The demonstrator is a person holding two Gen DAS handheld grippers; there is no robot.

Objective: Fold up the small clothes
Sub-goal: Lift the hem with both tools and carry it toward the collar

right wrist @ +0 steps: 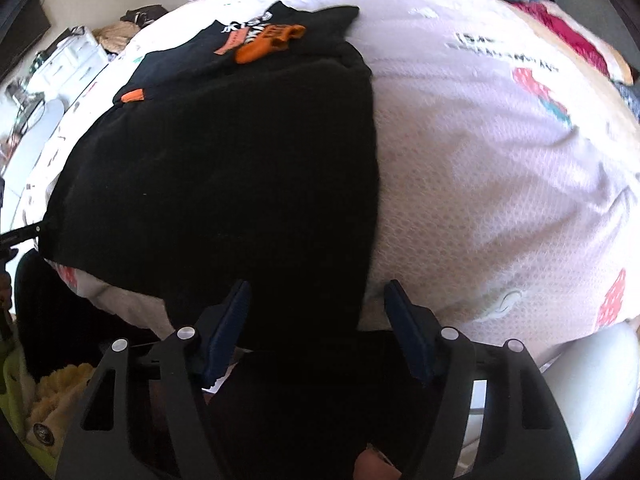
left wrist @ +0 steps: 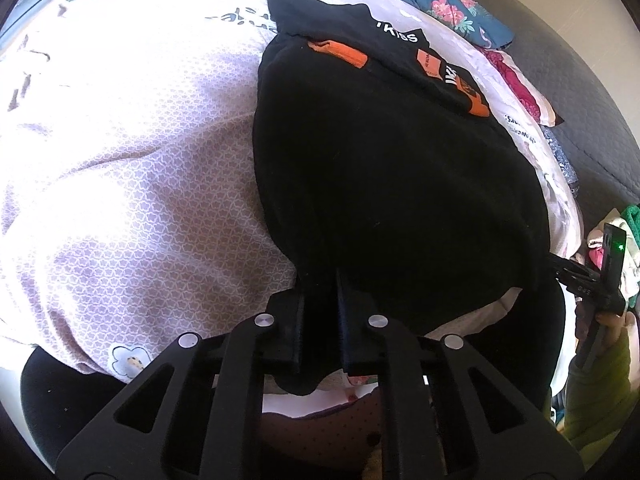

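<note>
A black garment (left wrist: 392,184) with orange patches (left wrist: 344,53) and white lettering lies spread flat on the pale patterned bed cover (left wrist: 140,160). My left gripper (left wrist: 322,280) is shut on its near hem, and a fold of black cloth hangs down between the fingers. In the right wrist view the same garment (right wrist: 224,184) fills the left half of the picture. My right gripper (right wrist: 318,286) stands with its jaws apart over the garment's near right corner. The cloth lies between the blue pads (right wrist: 234,320), which do not press on it.
A teal floral pillow (left wrist: 440,4) and a red-patterned cushion (right wrist: 568,36) lie at the far end of the bed. A grey upholstered surface (left wrist: 560,60) runs along the right. A pile of coloured clothes (left wrist: 628,240) sits beside the bed. White furniture (right wrist: 68,60) stands at the far left.
</note>
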